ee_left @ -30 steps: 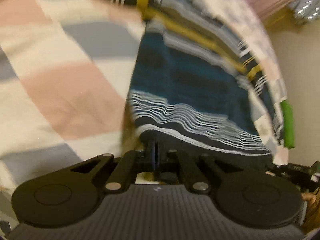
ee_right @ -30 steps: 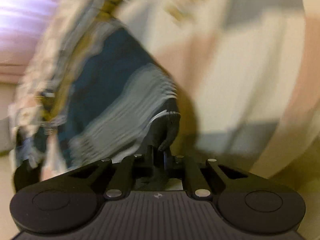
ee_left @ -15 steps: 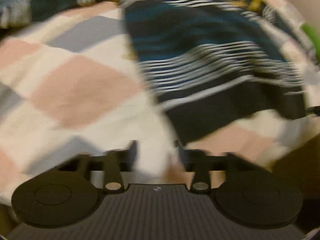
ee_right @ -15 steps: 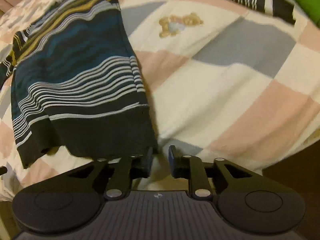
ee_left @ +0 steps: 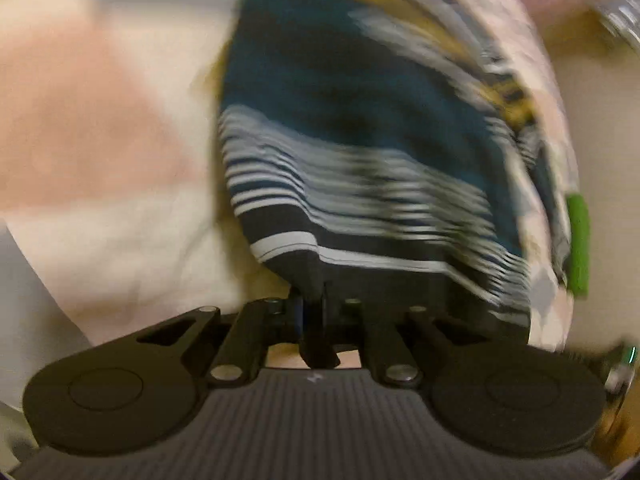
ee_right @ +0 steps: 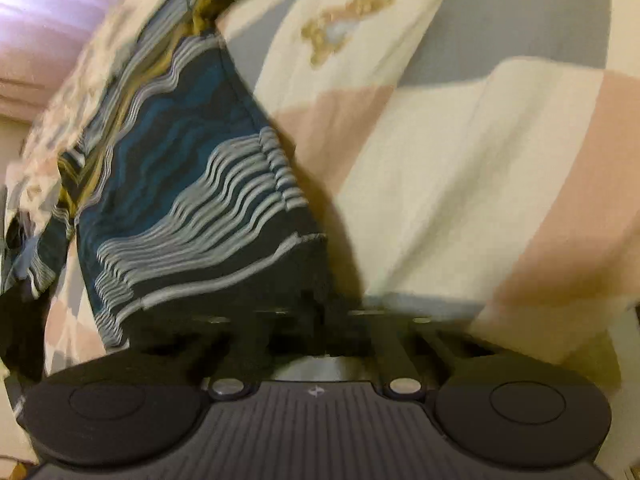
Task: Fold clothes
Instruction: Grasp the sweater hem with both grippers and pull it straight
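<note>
Left wrist view — each hand-held gripper [ee_left: 311,312] [ee_right: 320,320] clamps the striped garment's [ee_left: 360,128] [ee_right: 192,184] hem.

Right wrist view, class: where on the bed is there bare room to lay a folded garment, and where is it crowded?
Free: the checked quilt right of the striped shirt, below the bear patch. Crowded: the left side, under the shirt, and the near hem, where the right gripper sits.

checkered bedspread [ee_right: 460,184], green thing [ee_left: 579,240]
</note>
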`<state>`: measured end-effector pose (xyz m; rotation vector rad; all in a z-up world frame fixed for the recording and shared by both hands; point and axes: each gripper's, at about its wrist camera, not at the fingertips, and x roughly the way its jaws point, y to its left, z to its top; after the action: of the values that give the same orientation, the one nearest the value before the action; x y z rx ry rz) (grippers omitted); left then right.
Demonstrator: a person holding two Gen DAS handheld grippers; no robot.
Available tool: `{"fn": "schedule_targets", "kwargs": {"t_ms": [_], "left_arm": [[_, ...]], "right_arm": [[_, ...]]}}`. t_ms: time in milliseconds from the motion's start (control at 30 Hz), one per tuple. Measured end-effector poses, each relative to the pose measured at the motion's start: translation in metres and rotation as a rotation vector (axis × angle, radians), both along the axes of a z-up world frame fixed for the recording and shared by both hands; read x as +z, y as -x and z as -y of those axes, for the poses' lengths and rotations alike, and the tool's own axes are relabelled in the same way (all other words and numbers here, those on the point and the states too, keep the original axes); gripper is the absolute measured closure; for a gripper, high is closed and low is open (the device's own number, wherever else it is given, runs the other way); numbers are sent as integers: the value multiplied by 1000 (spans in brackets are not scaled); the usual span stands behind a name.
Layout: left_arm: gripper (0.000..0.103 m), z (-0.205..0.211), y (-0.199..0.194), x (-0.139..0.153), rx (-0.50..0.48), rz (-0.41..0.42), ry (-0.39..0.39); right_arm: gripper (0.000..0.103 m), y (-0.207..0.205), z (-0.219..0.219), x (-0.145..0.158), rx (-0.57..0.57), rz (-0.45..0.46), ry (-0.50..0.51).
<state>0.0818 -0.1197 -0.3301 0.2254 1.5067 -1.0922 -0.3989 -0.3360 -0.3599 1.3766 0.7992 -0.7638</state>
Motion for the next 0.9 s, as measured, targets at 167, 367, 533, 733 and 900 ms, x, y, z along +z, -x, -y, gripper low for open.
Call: {"fn": "schedule_targets", "kwargs": {"t_ms": [167, 367, 533, 733, 900], "left_arm": [[98, -31, -28, 106, -86, 208, 79], [97, -37, -11, 49, -200, 311, -17], [97, -43, 7, -39, -232, 334, -175], [68, -54, -13, -25, -149, 225, -116], [59, -63, -44, -37, 83, 64, -73]], "right_arm": [[100, 11, 18, 79, 63, 82, 72], [101, 7, 19, 64, 130, 12, 105], [101, -14, -11, -12, 211, -188, 122], [86, -14, -15, -10, 196, -176, 145], [43, -7, -2, -11, 108, -83, 124]]}}
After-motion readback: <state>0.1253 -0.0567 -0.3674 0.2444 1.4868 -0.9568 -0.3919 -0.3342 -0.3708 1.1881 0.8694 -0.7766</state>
